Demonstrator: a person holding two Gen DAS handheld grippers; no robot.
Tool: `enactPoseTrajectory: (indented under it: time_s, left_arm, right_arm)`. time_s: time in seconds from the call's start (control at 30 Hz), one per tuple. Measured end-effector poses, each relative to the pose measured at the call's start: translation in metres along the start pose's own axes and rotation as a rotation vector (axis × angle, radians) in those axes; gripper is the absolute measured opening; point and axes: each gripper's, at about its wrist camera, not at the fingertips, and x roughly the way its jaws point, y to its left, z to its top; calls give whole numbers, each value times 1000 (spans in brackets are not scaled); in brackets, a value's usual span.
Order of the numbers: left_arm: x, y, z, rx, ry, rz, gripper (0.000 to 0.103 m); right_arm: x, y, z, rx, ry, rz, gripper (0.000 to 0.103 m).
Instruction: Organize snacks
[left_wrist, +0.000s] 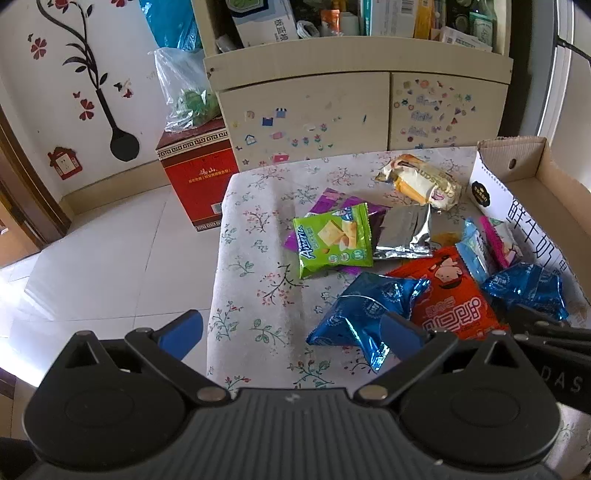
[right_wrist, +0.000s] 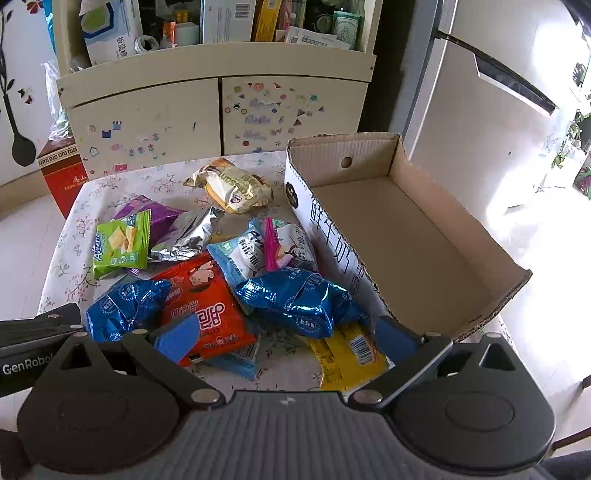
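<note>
The purple packet (left_wrist: 334, 201) is mostly covered by the green cracker packet (left_wrist: 334, 240); its print cannot be read. The silver foil packet (right_wrist: 186, 236) shows only its unprinted side, so the contents cannot be told. In the right wrist view, the yellow packet (right_wrist: 347, 356) is partly under a blue foil packet (right_wrist: 301, 301) and behind one blue fingertip (right_wrist: 395, 339). A light blue packet (right_wrist: 236, 362) shows only one edge beneath the red packet (right_wrist: 201, 306). In the left wrist view, the cardboard box (left_wrist: 546, 192) is cut off at the right edge. The stickers on the cabinet doors (right_wrist: 266, 110) are too small to identify.
</note>
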Motion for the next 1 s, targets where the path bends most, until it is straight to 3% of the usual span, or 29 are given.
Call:
enactPoseTrajectory:
  time_s: [1.0]
  left_arm:
    - [2,0,-4,12,7,18,100]
  right_arm:
    - [5,4,-4,-32,24,-17,103]
